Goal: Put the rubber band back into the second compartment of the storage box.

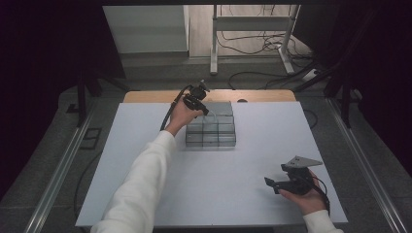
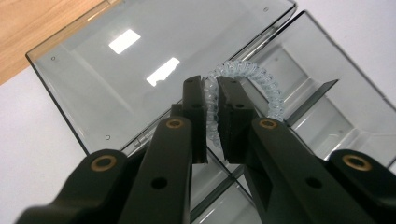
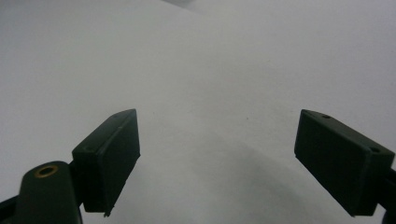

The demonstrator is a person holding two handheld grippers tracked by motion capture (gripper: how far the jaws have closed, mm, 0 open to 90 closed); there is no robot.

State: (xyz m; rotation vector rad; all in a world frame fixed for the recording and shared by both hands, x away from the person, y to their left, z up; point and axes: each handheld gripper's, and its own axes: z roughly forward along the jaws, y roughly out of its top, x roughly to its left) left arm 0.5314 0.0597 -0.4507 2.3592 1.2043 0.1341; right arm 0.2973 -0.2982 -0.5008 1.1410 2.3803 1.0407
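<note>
High view showed the left gripper [image 1: 206,110] over the clear box [image 1: 212,127] on the white table [image 1: 252,160]. Its jaws pinched a clear curly hair tie [image 2: 261,83] above an open box part. It looked like the carrying step. Next it would need lowering in, then letting go. The right gripper [image 1: 272,185] waited wide open, holding nothing.

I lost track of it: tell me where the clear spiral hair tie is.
The spiral hair tie is pinched in the left gripper, above the open compartment box.
</note>
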